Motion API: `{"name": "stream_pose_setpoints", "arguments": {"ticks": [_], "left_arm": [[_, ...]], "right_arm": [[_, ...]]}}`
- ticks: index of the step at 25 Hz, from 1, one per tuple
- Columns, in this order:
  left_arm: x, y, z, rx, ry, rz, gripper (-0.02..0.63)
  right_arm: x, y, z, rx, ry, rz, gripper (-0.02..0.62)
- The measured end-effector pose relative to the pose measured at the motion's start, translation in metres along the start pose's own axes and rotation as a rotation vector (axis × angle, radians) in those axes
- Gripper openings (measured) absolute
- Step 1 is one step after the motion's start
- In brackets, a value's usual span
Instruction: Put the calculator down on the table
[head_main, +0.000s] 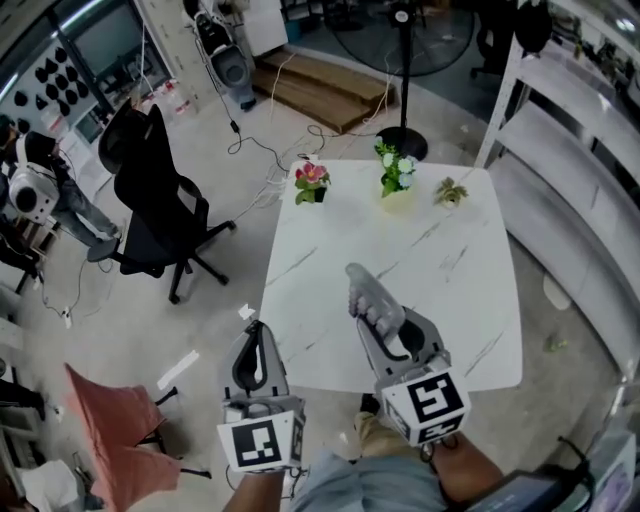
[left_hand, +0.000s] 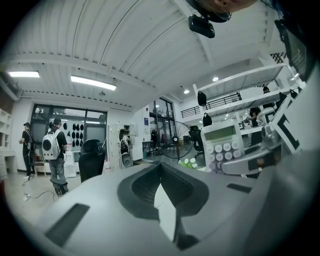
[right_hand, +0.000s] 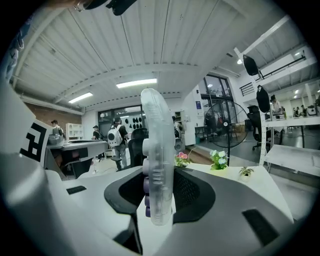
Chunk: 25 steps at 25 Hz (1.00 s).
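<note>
Right tongs (head_main: 388, 335) are pinching the calculator (head_main: 368, 295) edge-on by its near end, carrying it over the white table (head_main: 450, 260) near edge for set-down, while left tongs (head_main: 256, 345), pressed together and empty, are hanging off its left side.

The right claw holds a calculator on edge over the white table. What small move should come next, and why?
Probably lower the right gripper toward the bare table: the calculator is clamped on edge in its jaws, not yet resting, and the potted plants stand clear at the far edge.
</note>
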<state>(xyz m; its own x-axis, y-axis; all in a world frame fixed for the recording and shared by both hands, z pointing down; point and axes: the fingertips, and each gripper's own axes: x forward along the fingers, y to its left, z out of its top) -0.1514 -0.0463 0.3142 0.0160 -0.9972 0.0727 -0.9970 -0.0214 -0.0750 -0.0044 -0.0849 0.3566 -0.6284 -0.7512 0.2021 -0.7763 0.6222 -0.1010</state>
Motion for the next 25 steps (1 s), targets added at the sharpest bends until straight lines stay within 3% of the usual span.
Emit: {"name": "stream_pose_setpoints", "arguments": {"ticks": [4,12,25], "left_arm": [[0.034,0.018,0.028,0.003,-0.054,0.022,0.008],[0.072,0.053,0.043,-0.015,-0.091,0.062,0.008],[0.136,0.097,0.034,-0.017,-0.077,-0.016,0.008]], "right_arm": [[0.037,-0.008,0.018,-0.011,0.006,0.020,0.144],[0.089,-0.011,0.064,-0.054,-0.039,0.043,0.144],[0.154,-0.015,0.058,-0.056,0.022,-0.039,0.144]]}}
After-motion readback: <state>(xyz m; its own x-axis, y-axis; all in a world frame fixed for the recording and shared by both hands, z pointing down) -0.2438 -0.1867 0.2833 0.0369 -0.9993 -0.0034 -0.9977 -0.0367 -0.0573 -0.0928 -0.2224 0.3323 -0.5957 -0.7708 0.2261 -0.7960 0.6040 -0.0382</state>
